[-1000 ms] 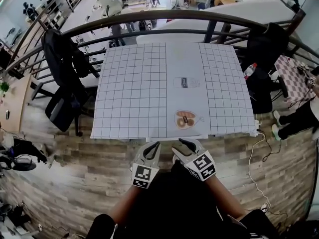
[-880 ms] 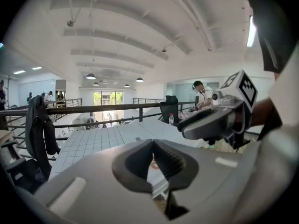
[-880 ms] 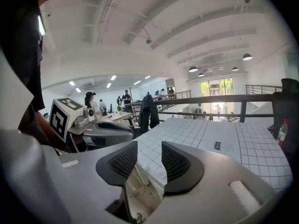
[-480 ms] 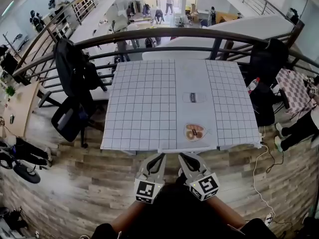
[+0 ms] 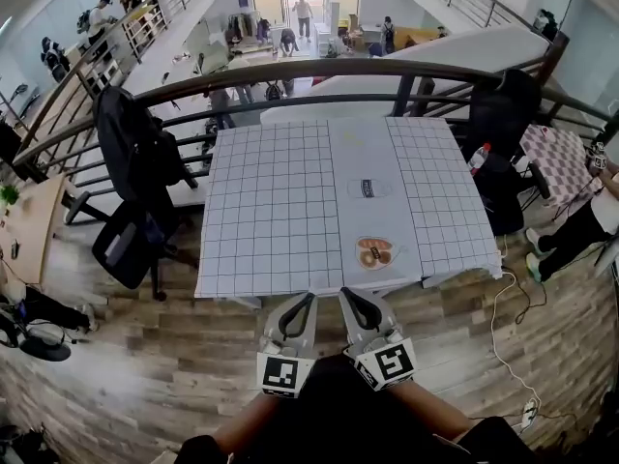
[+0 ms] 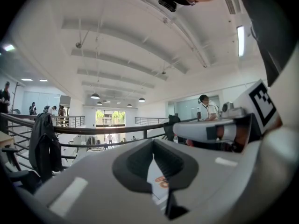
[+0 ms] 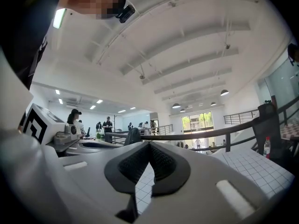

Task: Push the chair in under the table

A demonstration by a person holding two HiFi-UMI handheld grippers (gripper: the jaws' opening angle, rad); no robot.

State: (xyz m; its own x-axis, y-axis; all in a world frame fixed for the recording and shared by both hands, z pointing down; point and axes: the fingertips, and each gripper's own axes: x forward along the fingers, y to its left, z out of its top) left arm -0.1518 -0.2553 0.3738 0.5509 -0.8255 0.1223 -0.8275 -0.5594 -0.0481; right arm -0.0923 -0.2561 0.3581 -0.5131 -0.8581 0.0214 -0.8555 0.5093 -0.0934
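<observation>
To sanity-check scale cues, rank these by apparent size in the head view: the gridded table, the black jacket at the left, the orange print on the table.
Largest to smallest:
1. gridded table
2. black jacket
3. orange print
The jacket hangs farther from the camera than the print, so this ranks apparent size only.

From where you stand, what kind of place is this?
Likely a mezzanine in an open office or workshop: a railing overlooks a lower floor with people, and a grid-covered table stands beside it.
</observation>
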